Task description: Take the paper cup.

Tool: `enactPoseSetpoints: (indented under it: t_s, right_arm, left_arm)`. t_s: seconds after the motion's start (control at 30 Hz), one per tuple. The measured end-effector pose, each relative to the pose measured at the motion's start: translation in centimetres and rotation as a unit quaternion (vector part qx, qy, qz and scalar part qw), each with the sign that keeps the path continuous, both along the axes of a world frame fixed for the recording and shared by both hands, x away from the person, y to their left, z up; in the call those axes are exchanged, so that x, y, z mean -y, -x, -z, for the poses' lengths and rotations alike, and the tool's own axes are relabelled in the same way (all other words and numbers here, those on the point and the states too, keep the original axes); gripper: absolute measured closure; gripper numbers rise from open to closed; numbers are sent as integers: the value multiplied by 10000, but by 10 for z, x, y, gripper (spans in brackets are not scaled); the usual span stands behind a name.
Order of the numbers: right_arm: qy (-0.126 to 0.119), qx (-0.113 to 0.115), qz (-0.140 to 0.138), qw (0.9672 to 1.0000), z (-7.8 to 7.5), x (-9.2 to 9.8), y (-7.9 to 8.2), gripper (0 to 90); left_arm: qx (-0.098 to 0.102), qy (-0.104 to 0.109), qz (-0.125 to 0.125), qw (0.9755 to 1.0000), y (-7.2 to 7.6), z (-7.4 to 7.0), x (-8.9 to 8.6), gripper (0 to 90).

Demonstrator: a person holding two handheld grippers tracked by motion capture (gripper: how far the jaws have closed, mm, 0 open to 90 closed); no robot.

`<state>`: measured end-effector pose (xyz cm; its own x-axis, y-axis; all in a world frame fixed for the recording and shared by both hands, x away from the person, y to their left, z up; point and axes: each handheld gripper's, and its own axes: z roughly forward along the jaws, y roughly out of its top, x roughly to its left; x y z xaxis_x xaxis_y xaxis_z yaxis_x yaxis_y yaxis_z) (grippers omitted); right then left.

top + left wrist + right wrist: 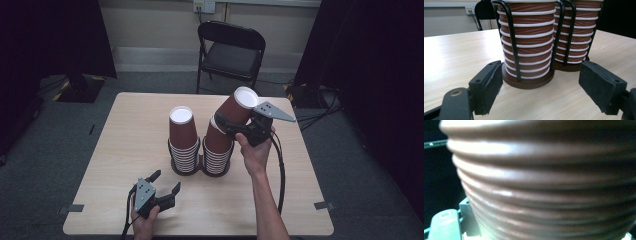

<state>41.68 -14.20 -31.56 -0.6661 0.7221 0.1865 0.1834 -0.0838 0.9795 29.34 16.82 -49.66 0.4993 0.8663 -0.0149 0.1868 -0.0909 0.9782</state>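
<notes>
The table (125, 150) is a pale wood square with one folding chair (231, 52) behind its far edge. At its middle stands one black wire holder (200, 167) with two bays, each filled by a stack of upturned brown ribbed cups with white rims: the left stack (183, 140) stands straight, and the right stack (218, 150) sits just beside it.

The person's right forearm reaches up from the near edge, wrist bent, hand wrapped around the right gripper (235, 126) above the right stack. Its jaws pinch one cup (240, 106), lifted off that stack and tilted with its white base up and to the right; the ribbed wall looms blurred in the right gripper view.

The left hand rests low near the front edge, holding the left gripper (165, 182) level toward the holder, jaws spread wide with nothing between them.
</notes>
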Motion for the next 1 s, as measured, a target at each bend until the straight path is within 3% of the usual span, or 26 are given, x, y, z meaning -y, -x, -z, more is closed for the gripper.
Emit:
enactPoseSetpoints:
  t_s: [0.43, 0.6, 0.8, 0.9, 1.0]
  right_arm:
    - [-121, -78, 161, 9998, -2, 19, 11, 125]
    - [-252, -142, 280, 9992, -2, 32, 18, 126]
    - [-310, -302, 371, 9984, 5, 45, 23, 127]
    - [-358, -370, 410, 9978, 8, 49, 26, 128]
    - [-350, -430, 476, 9973, 13, 53, 31, 129]
  left_arm:
    - [7, 17, -48, 10000, 0, 0, 0, 188]
    - [-89, 2, -67, 9999, -1, 0, 1, 188]
    - [-152, -101, 40, 9998, -2, -1, 3, 187]
    - [-85, 72, 257, 9996, -1, 0, 1, 189]
    - [-89, 74, 270, 9996, 0, 0, 2, 217]
